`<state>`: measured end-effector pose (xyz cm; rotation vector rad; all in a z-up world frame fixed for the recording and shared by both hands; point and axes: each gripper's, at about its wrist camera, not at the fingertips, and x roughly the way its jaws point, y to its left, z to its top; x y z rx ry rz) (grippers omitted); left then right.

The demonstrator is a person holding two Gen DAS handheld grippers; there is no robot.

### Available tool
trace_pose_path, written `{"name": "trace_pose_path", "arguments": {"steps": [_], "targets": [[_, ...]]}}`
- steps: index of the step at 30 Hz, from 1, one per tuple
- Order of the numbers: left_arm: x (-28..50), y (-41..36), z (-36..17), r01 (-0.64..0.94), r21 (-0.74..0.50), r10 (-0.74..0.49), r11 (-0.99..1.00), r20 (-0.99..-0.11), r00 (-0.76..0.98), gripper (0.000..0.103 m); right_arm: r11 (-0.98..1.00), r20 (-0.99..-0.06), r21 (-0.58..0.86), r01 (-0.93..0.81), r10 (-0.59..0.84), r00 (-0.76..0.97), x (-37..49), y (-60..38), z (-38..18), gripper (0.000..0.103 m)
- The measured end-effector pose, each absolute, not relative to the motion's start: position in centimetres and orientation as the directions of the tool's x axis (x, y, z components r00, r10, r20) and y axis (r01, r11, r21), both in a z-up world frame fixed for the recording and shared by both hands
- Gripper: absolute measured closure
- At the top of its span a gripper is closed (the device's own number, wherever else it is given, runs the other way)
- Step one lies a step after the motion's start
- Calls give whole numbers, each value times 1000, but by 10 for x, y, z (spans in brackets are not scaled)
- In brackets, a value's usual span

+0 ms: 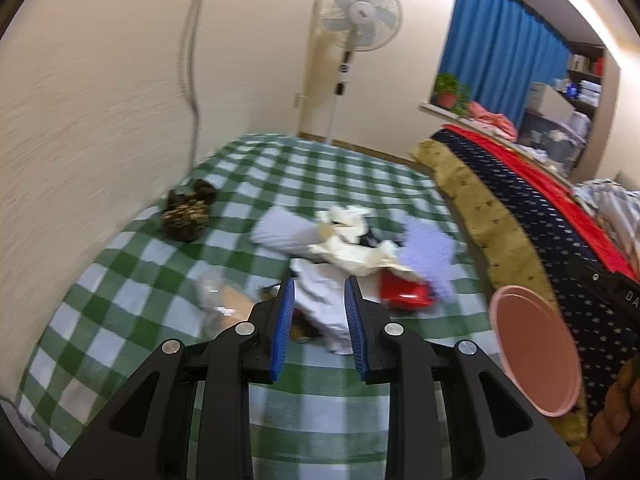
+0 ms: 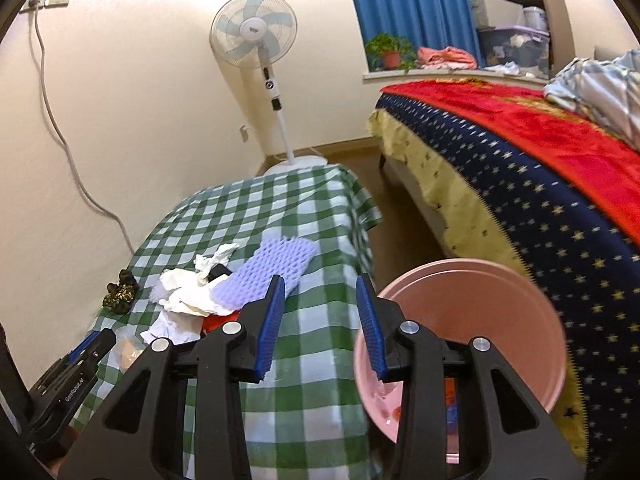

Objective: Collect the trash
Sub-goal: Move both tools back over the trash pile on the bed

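A heap of trash lies on the green-checked table point(image 2: 312, 352): crumpled white paper point(image 1: 320, 304), cream tissue point(image 1: 348, 240), a purple foam net point(image 2: 276, 264), a red wrapper point(image 1: 404, 296) and a clear plastic bag point(image 1: 216, 300). My left gripper point(image 1: 320, 284) hovers just short of the white paper, its blue pads apart and nothing pressed between them. My right gripper point(image 2: 320, 284) stands open over the table's right side with nothing between its pads. Its right finger overlaps the rim of a pink bin point(image 2: 520, 280) beside the table, which holds some scraps. The left gripper point(image 2: 94, 338) also shows low on the left in the right wrist view.
A dark patterned object point(image 1: 186, 212) sits near the wall. A bed with a starred navy and red cover point(image 2: 540, 184) runs along the right, with a narrow floor gap to the table. A standing fan point(image 2: 256, 36) is behind the table. A cable point(image 2: 68, 152) hangs down the wall.
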<state>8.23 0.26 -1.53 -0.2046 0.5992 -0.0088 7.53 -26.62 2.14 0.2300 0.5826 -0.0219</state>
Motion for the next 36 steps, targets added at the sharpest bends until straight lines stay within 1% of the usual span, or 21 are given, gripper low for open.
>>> {"name": "trace_pose_path", "arguments": {"steps": [5,6,7,8,10,11,13,15,22,31,33,34,35,36], "targets": [[89,15,-26,-113,-166,-6,980,-584,812,77,973,-575,228,41,100,812,97,-246,3,65],[90,18,-28,-127,-162,7,979,-590,808,74,973,-580,228,36,107,807,101,-242,-1,65],[91,22,-30,-143,-162,19,976,-596,802,70,972,-588,233,29,117,800,105,-238,-5,65],[92,26,-33,-158,-164,28,974,-603,797,68,971,-596,239,27,125,793,110,-235,-10,65],[94,34,-38,-188,-160,50,969,-617,785,60,966,-609,256,30,137,781,117,-232,-17,64],[95,37,-40,-199,-159,58,967,-622,781,59,962,-618,272,36,146,772,122,-232,-22,64],[98,43,-44,-214,-156,68,964,-634,771,52,952,-633,300,52,158,758,129,-234,-32,64],[100,44,-45,-217,-155,70,964,-641,765,50,941,-649,331,71,172,741,137,-236,-42,62],[108,47,-53,-223,-151,68,963,-666,743,48,903,-669,419,99,233,706,158,-237,-65,62],[116,52,-68,-250,-150,70,957,-714,697,47,897,-685,432,92,261,680,174,-223,-78,62],[118,51,-70,-245,-151,64,958,-720,692,47,901,-689,425,89,258,677,176,-220,-79,64],[120,51,-71,-244,-152,61,958,-721,690,47,901,-690,424,87,260,676,176,-220,-79,69],[120,50,-72,-242,-154,57,958,-722,689,47,902,-690,423,80,264,675,176,-220,-79,79],[121,49,-72,-240,-156,55,958,-723,688,47,904,-690,420,74,266,673,176,-219,-79,84]]}}
